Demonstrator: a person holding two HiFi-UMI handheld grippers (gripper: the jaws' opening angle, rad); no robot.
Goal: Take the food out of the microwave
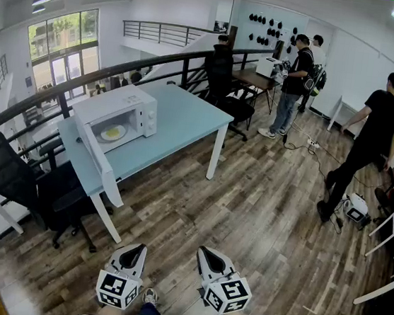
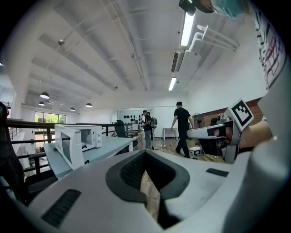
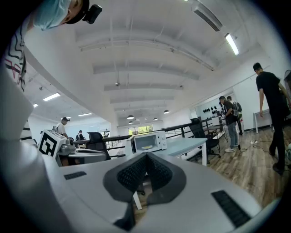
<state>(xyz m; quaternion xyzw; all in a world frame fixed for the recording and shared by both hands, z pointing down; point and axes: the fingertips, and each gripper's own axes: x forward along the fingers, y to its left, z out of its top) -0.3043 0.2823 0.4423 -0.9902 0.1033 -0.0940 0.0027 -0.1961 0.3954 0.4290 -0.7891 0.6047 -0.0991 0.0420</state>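
At 10 o'clock, inside the open microwave (image 1: 138, 103) on the table (image 1: 187, 120): food (image 1: 113, 133). Shut, empty: left hand-held gripper (image 1: 132, 252), right hand-held gripper (image 1: 209, 258). Might bump the door (image 1: 96, 154), or tip and spill.

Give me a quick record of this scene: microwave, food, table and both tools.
microwave: white, on the table, door open
food: yellow, on a plate inside the microwave
table: light blue, white legs
left tool: shut, empty, well short of the table
right tool: shut, empty, beside the left tool
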